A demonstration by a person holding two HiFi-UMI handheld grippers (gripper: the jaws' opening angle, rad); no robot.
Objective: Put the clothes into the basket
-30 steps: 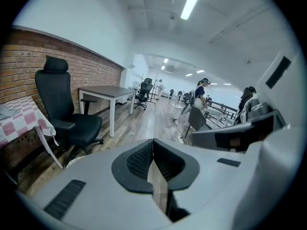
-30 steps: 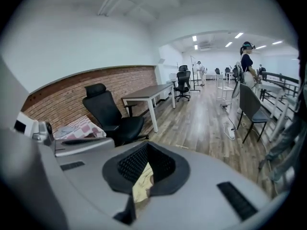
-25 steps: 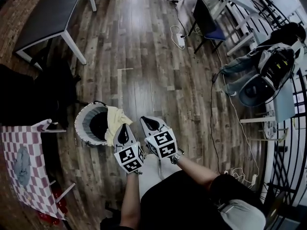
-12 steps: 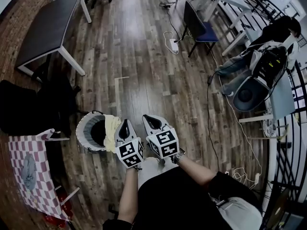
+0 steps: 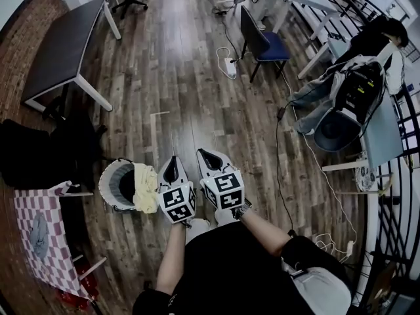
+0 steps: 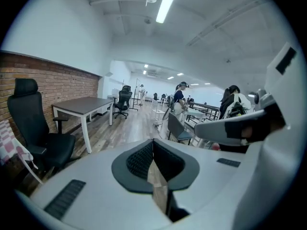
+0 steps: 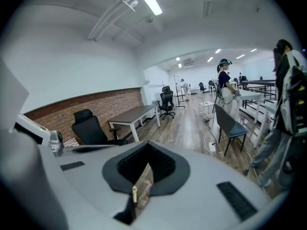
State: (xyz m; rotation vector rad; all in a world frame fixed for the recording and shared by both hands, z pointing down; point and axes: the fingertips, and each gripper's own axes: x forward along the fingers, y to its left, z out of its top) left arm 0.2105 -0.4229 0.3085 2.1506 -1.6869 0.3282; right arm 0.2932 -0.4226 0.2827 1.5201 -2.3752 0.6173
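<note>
In the head view a round grey basket (image 5: 113, 184) stands on the wooden floor at my lower left. A pale yellow garment (image 5: 146, 188) is draped over its right rim and hangs partly inside. My left gripper (image 5: 172, 163) is held just right of the basket, above the floor, shut with nothing in it. My right gripper (image 5: 206, 155) is beside it, also shut and empty. In the left gripper view the left gripper (image 6: 153, 145) has its dark pads together, pointing out across the room. The right gripper (image 7: 145, 150) looks the same in the right gripper view.
A checked cloth (image 5: 38, 231) covers a small table at lower left, and a black office chair (image 5: 39, 151) stands behind the basket. A dark table (image 5: 62, 41) is at the far left, a blue chair (image 5: 262, 41) ahead, with cables (image 5: 226, 63) on the floor and clutter (image 5: 348, 107) at right.
Both grippers have risen and drawn back from the basket, staying side by side and shut. The yellow garment stays on the basket rim.
</note>
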